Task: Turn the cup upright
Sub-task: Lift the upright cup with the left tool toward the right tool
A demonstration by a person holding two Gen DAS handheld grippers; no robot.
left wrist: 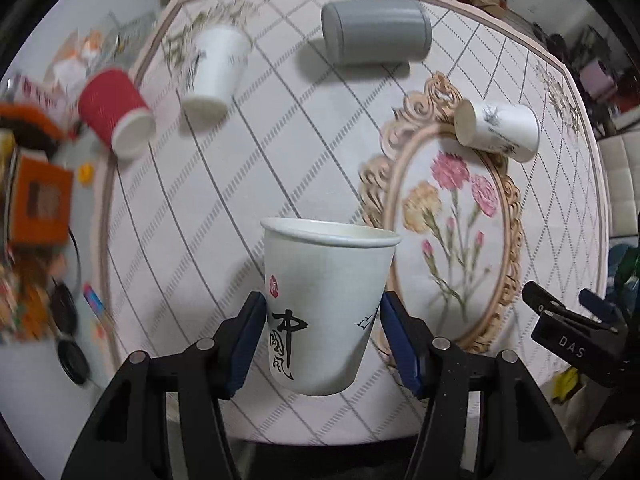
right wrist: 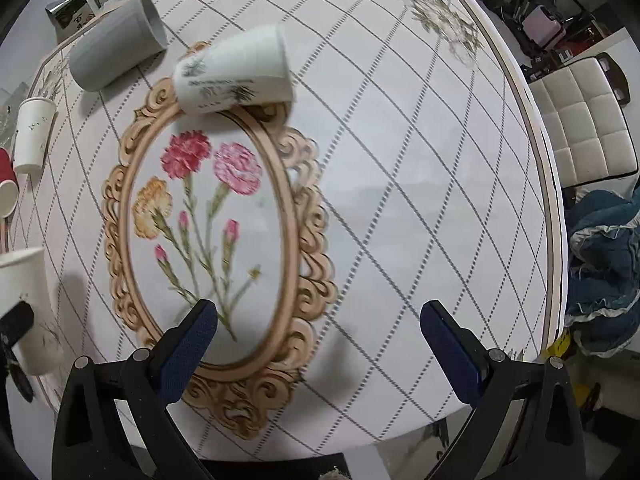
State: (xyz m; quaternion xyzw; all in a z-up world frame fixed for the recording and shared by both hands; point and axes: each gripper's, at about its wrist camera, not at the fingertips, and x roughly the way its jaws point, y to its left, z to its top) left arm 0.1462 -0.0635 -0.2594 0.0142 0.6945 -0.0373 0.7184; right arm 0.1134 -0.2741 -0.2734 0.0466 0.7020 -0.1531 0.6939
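Note:
My left gripper (left wrist: 322, 332) is shut on a white paper cup with black calligraphy (left wrist: 326, 304), held upright, mouth up, above the table's near edge. The same cup shows at the left edge of the right wrist view (right wrist: 24, 304). My right gripper (right wrist: 318, 344) is open and empty above the flower oval, and it shows at the right of the left wrist view (left wrist: 568, 320). A white printed cup (right wrist: 236, 70) lies on its side at the top of the oval; it also shows in the left wrist view (left wrist: 498, 128).
A grey cup (left wrist: 376, 32) lies on its side at the back. A white cup (left wrist: 216, 70) and a red ribbed cup (left wrist: 114, 112) sit at the back left. The tablecloth (right wrist: 400, 200) covers the table. Clutter lies left of it, a white chair (right wrist: 584, 128) to the right.

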